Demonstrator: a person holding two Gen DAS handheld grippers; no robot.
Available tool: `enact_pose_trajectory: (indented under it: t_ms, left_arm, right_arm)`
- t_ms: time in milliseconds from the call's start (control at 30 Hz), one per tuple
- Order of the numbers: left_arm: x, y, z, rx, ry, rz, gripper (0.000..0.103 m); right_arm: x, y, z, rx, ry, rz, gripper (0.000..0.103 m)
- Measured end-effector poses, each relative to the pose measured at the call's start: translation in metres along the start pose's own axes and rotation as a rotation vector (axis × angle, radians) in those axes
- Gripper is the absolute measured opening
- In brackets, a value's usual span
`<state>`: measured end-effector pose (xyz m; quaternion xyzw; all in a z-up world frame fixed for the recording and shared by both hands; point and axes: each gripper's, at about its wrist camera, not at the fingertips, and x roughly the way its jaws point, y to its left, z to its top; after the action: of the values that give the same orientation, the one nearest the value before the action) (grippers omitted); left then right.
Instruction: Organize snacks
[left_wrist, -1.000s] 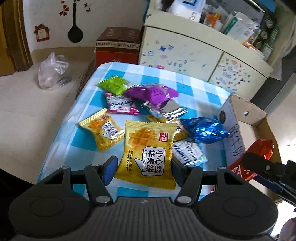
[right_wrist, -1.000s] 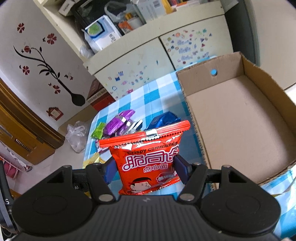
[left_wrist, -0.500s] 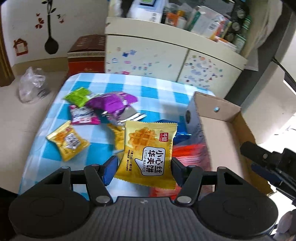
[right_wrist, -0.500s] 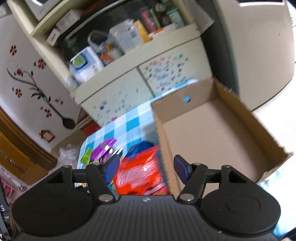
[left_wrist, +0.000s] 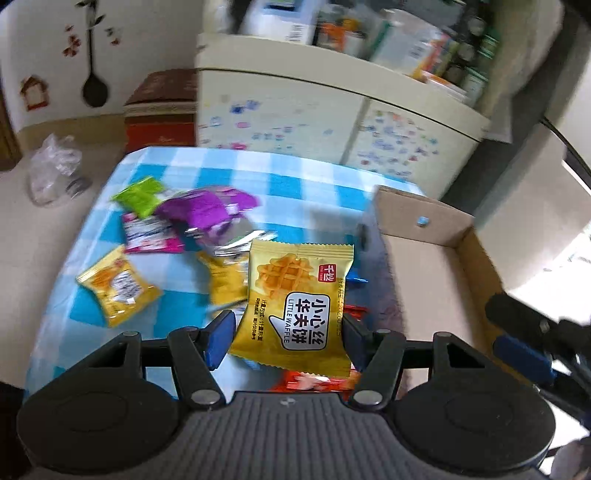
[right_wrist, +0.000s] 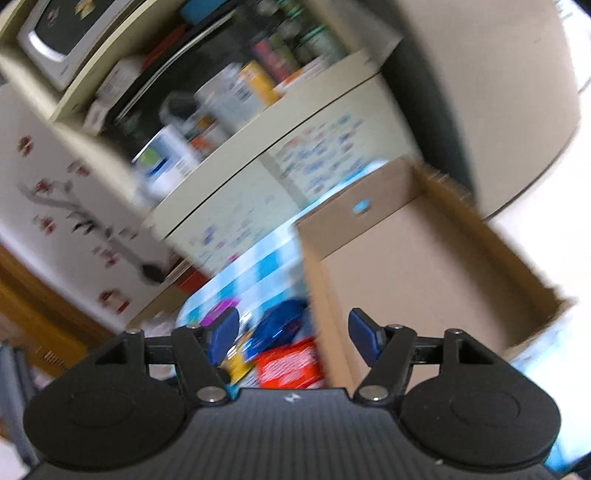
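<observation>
My left gripper (left_wrist: 288, 329) is shut on a yellow waffle packet (left_wrist: 299, 295) and holds it above the blue-checked table (left_wrist: 295, 177), beside the left wall of an open cardboard box (left_wrist: 421, 210). A red noodle packet (left_wrist: 317, 382) lies on the table below it, against the box's outer wall. My right gripper (right_wrist: 294, 330) hovers over the box's (right_wrist: 424, 277) near left corner; its jaws are opening with nothing between them. The red packet (right_wrist: 288, 363) and a blue packet (right_wrist: 280, 325) lie below it. One of its fingers (left_wrist: 517, 321) shows at the right of the left wrist view.
Loose snacks lie on the table's left half: a green packet (left_wrist: 140, 194), a purple one (left_wrist: 203, 212), a pink-white one (left_wrist: 147, 234) and two yellow ones (left_wrist: 116, 286). A cream cabinet (left_wrist: 314, 122) stands behind the table. A red carton (left_wrist: 162, 114) and a plastic bag (left_wrist: 55, 173) sit on the floor.
The red noodle packet left my right gripper's jaws and now lies on the table beside the box. My right gripper rolled and shifted. My left gripper carried the waffle packet towards the box.
</observation>
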<state>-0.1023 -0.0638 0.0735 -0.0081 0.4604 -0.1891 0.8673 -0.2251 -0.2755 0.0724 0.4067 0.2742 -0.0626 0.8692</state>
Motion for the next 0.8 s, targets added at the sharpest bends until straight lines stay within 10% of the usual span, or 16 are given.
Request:
enact_pose_trajectory:
  t_ms: [800]
  left_arm:
    - [0.015,0.103,-0.013,-0.098,-0.005,-0.038,0.067]
  right_arm:
    - [0.092,0.053,-0.091,-0.405,0.078,-0.189,0.068]
